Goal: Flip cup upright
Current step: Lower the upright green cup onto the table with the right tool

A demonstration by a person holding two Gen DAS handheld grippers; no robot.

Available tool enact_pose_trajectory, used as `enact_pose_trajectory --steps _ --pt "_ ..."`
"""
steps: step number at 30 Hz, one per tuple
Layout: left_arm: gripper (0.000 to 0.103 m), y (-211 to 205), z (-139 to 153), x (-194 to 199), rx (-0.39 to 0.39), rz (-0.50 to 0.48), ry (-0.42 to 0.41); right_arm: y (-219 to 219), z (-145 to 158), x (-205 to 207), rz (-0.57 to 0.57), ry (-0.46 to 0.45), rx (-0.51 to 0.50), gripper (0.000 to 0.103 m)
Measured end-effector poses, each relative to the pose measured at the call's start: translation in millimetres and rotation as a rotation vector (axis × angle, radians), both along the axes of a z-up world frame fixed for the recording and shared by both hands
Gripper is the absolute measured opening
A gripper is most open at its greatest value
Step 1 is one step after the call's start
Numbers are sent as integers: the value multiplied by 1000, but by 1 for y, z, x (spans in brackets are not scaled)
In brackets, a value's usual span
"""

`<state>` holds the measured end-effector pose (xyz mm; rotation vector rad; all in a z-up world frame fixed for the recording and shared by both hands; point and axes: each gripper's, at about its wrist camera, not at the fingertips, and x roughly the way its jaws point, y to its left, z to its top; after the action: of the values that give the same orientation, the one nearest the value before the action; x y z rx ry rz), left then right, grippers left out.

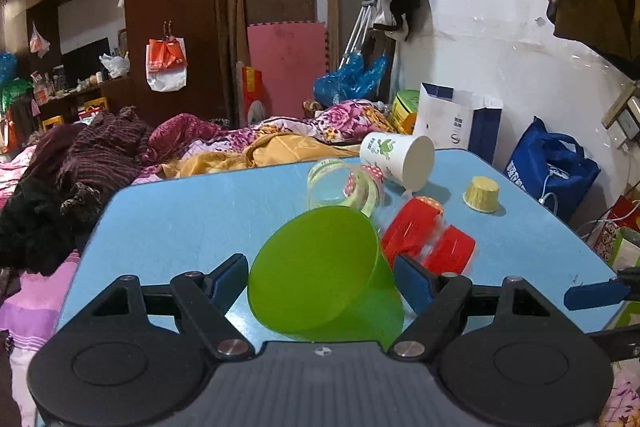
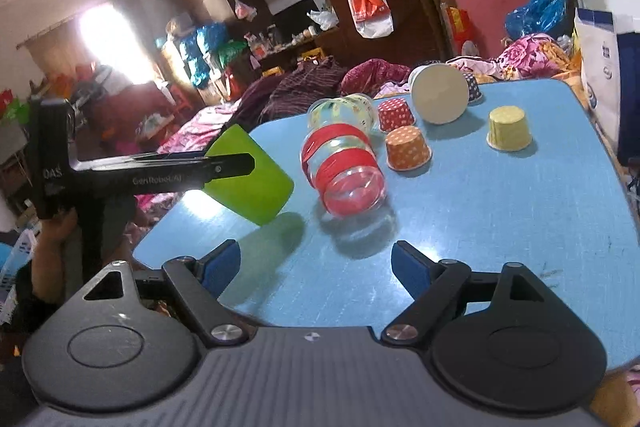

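my own housing hides the green cup [image 1: 320, 275]'s near end in the left view. the red-banded clear cup [image 1: 430, 241] is smeared there. in the right view my left claw [image 2: 224, 163]'s arm covers part of that green cup. a dark dotted cup [image 2: 473, 87] sits half behind the white cup [image 2: 439, 93].

Table [image 2: 520, 227] held: one green plastic cup [image 2: 256, 183], two clear striped cups [image 2: 348, 175], one white paper cup [image 2: 440, 95], four cupcake liners [image 2: 510, 129].

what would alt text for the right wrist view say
The left gripper holds a green cup tilted above the blue table, while the right gripper hangs open and empty in front. A red-striped clear cup lies on its side beyond.
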<state>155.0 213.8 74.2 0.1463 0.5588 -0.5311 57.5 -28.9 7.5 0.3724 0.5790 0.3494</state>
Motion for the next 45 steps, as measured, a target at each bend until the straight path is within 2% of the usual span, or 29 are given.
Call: enact_pose_trajectory --steps 5,10,17,19,25,30,35,39,41,45 --pt "82 -11 -1 -9 105 -10 -81 -2 -6 1 -9 -4 15 84" --pt "82 -23 -6 -30 173 -37 -158 -2 -7 -4 -13 -23 15 84" --pt "82 -43 -23 -68 292 -55 -346 1 -10 -8 -21 -41 -10 84" --pt "82 -47 -26 -75 305 -60 -380 2 -11 -11 -27 -44 -17 84" --pt "82 -46 -25 -76 276 -62 -383 0 -11 -12 -30 -46 -9 84" --pt "86 -39 -22 -77 225 -116 -375 -1 -9 -14 -28 -66 -4 85" --pt "88 -33 -18 -78 202 -111 -411 -1 -8 -20 -53 -95 -19 94" --pt "91 -12 0 -83 94 -110 -437 -1 -1 -29 -94 -151 -24 98" --pt "98 4 10 -87 19 -123 -431 3 4 -36 -117 -193 -50 102" --pt "99 30 18 -93 -114 -152 -390 22 18 -49 -130 -268 -115 102"
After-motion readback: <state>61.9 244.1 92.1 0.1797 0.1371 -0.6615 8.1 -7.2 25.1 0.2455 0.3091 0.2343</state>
